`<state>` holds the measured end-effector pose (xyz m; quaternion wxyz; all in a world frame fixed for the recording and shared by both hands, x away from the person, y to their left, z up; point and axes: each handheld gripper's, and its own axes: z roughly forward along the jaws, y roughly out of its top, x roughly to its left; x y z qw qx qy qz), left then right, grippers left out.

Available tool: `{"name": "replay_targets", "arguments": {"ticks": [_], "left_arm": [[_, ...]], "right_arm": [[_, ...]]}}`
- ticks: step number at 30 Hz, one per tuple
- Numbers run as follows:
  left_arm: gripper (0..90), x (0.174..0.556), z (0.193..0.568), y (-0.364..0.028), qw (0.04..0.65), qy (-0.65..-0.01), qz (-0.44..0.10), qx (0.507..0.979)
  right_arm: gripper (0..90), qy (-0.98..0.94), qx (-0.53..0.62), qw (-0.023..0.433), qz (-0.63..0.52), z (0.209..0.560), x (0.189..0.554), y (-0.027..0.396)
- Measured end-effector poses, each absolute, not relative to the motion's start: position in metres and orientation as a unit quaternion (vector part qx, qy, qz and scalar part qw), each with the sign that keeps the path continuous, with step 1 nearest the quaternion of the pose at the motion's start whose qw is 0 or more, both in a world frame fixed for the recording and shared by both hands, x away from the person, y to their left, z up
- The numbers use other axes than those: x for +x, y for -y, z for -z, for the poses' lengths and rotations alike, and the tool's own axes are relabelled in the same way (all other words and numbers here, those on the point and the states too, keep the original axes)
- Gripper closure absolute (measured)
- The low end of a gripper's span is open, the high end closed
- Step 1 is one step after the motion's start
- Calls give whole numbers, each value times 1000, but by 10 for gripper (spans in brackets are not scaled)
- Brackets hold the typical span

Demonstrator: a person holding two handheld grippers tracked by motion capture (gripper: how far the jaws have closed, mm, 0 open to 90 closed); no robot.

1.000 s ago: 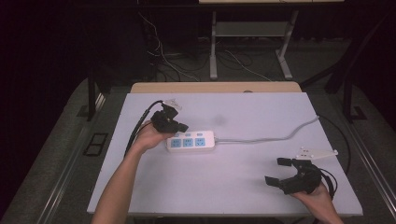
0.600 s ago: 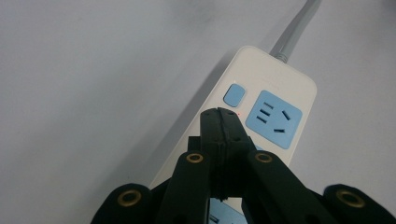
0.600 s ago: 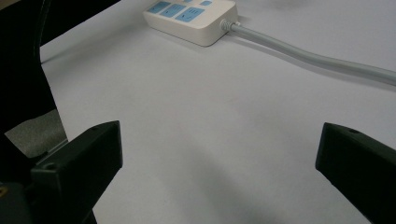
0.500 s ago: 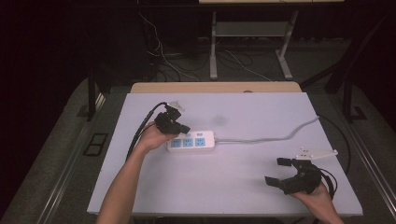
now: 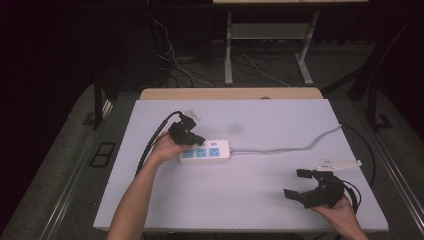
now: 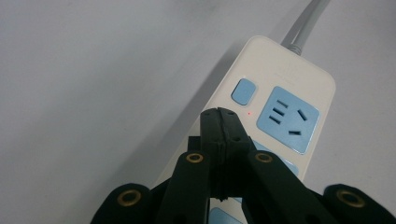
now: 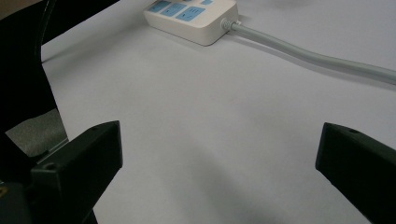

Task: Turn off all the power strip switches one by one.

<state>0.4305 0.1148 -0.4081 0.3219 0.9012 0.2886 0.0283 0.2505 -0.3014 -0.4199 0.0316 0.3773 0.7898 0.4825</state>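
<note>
A white power strip (image 5: 206,151) with blue sockets lies at the middle left of the white table (image 5: 260,120). My left gripper (image 5: 199,140) is shut, with nothing between its jaws, and its tips hang just over the strip's left end. In the left gripper view the closed tips (image 6: 223,115) sit beside the blue switch (image 6: 243,91) and a small red light (image 6: 249,113); a blue socket (image 6: 289,119) lies to their right. My right gripper (image 5: 296,184) stands open near the table's front right corner, and its jaws (image 7: 217,154) are wide apart over bare tabletop.
The strip's grey cable (image 5: 290,147) curves right across the table and off its right edge; it also crosses the right gripper view as the cable (image 7: 308,56). A wooden board (image 5: 230,93) borders the table's far edge. Metal frame legs and loose wires stand on the floor behind.
My left gripper has edged slightly down and to the right, closer onto the strip's left end. The right gripper and the strip have stayed put.
</note>
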Motion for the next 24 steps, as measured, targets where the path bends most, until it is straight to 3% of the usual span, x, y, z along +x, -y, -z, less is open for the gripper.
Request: {"name": "replay_targets", "arguments": {"ticks": [24], "left_arm": [[895,432,411,-117,332,-294,-16,896]], "right_arm": [[4,-788,375,32,-487,418,249,303]]}}
